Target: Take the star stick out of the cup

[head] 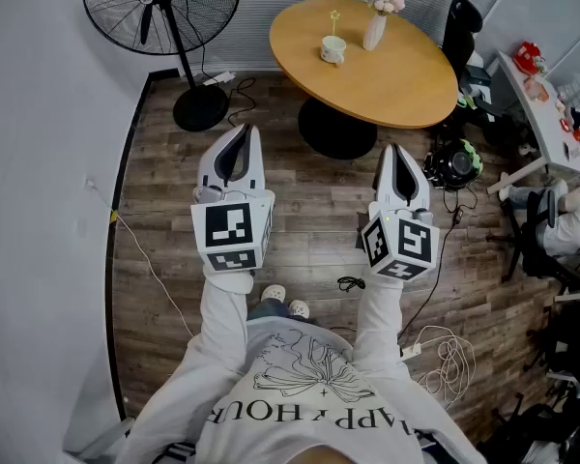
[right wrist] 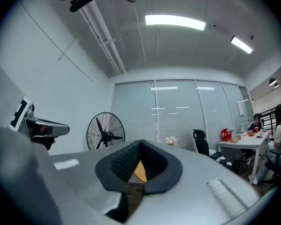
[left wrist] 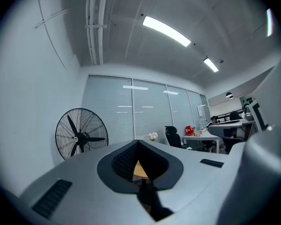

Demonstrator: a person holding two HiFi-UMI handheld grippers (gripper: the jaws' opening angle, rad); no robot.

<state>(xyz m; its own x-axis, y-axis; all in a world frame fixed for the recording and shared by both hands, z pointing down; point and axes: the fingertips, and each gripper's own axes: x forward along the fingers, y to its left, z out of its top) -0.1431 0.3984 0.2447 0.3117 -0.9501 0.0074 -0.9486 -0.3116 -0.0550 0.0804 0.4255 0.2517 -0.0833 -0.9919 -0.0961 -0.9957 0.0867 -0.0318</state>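
A round wooden table (head: 406, 75) stands well ahead of me. On it sits a small white cup (head: 333, 50) with the thin star stick (head: 335, 17) standing upright in it. Beside it is a white vase of pink flowers (head: 375, 25). My left gripper (head: 254, 129) and right gripper (head: 394, 147) hover side by side over the wood floor, well short of the table. Both are shut and hold nothing. In the left gripper view the left gripper (left wrist: 138, 141) has its tips together. The right gripper (right wrist: 141, 141) looks the same in its own view. A sliver of tabletop (right wrist: 139, 171) shows below its tips.
A large black standing fan (head: 164, 8) is at the far left by the wall. Cables (head: 435, 356) trail over the floor. A black and green object (head: 452, 162) lies right of the table's base. A black office chair (head: 461, 22), a white desk (head: 541, 95) and a seated person (head: 565, 225) fill the right side.
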